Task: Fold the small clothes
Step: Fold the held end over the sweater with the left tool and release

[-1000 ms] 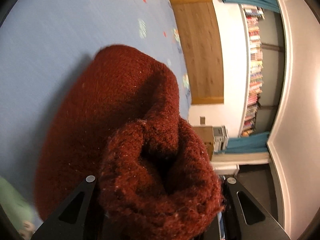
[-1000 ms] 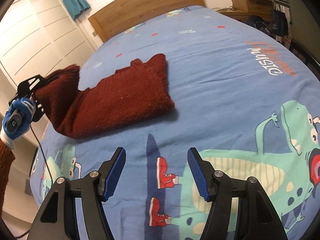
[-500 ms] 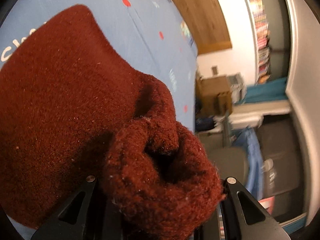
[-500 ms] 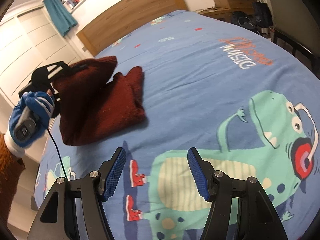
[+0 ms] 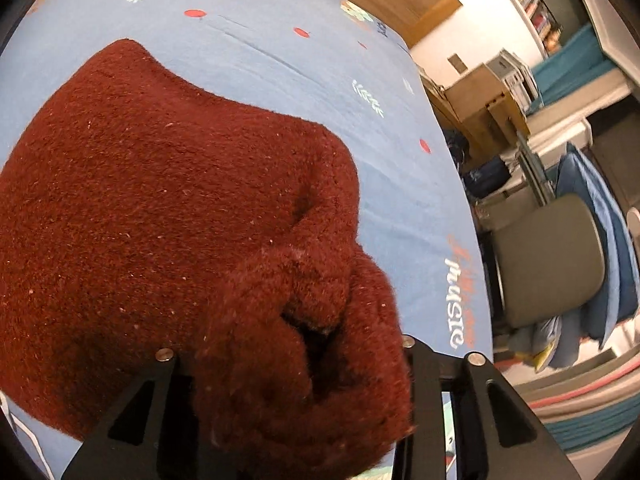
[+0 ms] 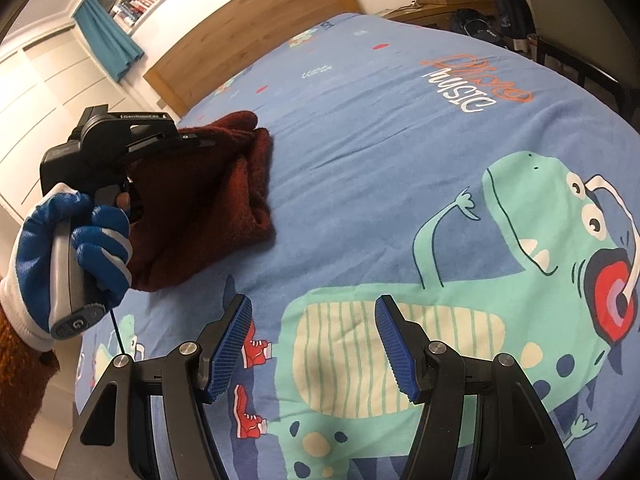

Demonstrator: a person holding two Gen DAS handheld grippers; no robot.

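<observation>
A dark red knitted sweater point(image 5: 160, 200) lies partly folded on the blue dinosaur bedspread point(image 6: 380, 140). In the left wrist view a bunched edge of it fills the gap of my left gripper point(image 5: 288, 352), whose jaws are opening; the pads are hidden by the wool. The right wrist view shows the sweater point(image 6: 224, 192) at the left of the bed, with the left gripper point(image 6: 192, 140) over it in a blue gloved hand point(image 6: 80, 240). My right gripper point(image 6: 314, 340) hangs open above the dinosaur print, nothing between its blue pads.
A wooden headboard point(image 6: 240, 40) closes the far end of the bed. Beyond the bed's right edge are cardboard boxes point(image 5: 484, 100), a grey chair point(image 5: 548, 264) and blue cushions. White cupboards stand at the left.
The left gripper has swung the held edge of the sweater across onto the rest of the garment and rolled. The right gripper drifted slightly and stayed open.
</observation>
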